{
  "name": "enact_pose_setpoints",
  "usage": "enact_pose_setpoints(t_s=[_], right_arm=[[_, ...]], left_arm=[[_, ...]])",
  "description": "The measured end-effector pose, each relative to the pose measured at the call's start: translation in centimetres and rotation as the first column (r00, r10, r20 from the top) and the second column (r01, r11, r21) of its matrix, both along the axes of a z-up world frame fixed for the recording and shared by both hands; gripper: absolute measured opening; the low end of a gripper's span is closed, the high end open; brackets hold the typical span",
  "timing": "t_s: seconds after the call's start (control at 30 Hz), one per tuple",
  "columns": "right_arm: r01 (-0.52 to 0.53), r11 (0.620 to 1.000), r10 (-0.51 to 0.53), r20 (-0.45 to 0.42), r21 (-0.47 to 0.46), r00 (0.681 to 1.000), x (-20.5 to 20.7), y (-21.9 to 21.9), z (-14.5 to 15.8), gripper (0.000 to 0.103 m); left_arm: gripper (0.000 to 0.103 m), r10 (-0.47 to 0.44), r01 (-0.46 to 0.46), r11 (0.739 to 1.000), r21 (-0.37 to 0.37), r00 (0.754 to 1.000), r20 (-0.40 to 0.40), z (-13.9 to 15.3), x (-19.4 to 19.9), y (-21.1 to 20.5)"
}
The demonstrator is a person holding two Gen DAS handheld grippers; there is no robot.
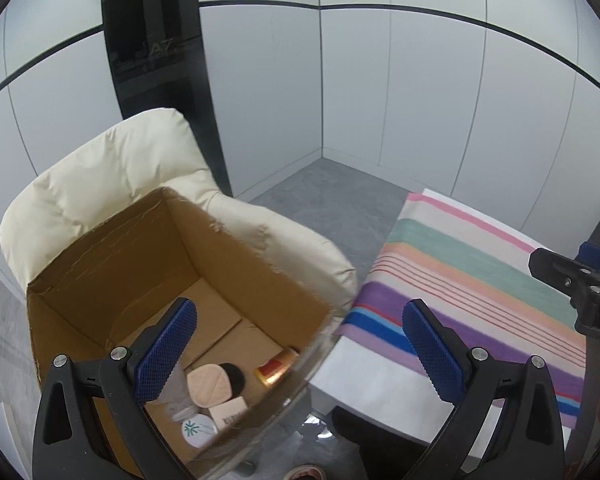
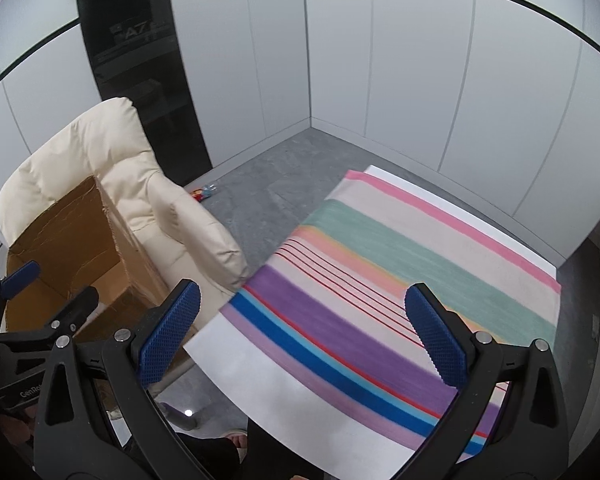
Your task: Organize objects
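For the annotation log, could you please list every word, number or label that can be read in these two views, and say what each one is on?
"A7": on the glossy black wall panel behind the cream padded armchair.
"GenRo", cut off: on the black body of the left gripper, seen from the right wrist.
"D", cut off: on the right gripper, seen from the left wrist.
Too blurred to read: the red-labelled gold can and beige carton in the brown cardboard box.

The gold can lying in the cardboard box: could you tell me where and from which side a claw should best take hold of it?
Grip the gold can across its round body, coming straight down from above. It lies on its side on the floor of the cardboard box, whose tall walls block any sideways approach. The left claw is open above it.
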State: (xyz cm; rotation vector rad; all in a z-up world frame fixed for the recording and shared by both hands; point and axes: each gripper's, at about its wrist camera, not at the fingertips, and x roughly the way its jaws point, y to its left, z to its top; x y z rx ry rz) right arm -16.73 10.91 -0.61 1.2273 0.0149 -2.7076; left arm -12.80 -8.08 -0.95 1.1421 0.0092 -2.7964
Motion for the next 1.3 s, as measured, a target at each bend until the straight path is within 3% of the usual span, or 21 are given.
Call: enact_pose_setpoints(t_s=[0.13, 0.43, 0.93, 1.2, 1.3], right_arm=[[0.013, 1.0, -0.013, -0.009, -0.012, 1.0, 1.2, 0.9, 0.8, 0.103], [0.085, 0.994, -0.084, -0.008, 0.068, 0.996, 6.2, 4.2, 0.5, 0.103], [0.2, 0.98, -0.2, 0.0, 0.017, 0.98, 17.2, 10.8, 1.0, 0.103], [0.138, 0.99, -0.138, 0.03, 0.006, 0.99, 20.7, 10.1, 0.5, 0.103], [0.104, 0.994, -0.105, 0.047, 0.015, 0.993, 21.3, 9.5, 0.0, 0.103]], left_arm=[[0.103, -0.039, 0.039, 0.999, 0.005, 0.999, -0.001, 0.6, 0.8, 1.7], [0.103, -0.11, 0.11, 0.994, 0.02, 0.994, 0.016, 1.1, 3.6, 4.8], [0.103, -0.18, 0.181, 0.983, -0.011, 0.983, 0.028, 1.8, 10.8, 7.2], [0.103, -0.163, 0.163, 0.987, 0.001, 0.985, 0.053, 1.5, 13.6, 6.7], [0.103, -0.136, 0.137, 0.99, -0.034, 0.99, 0.032, 1.9, 14.5, 6.3]])
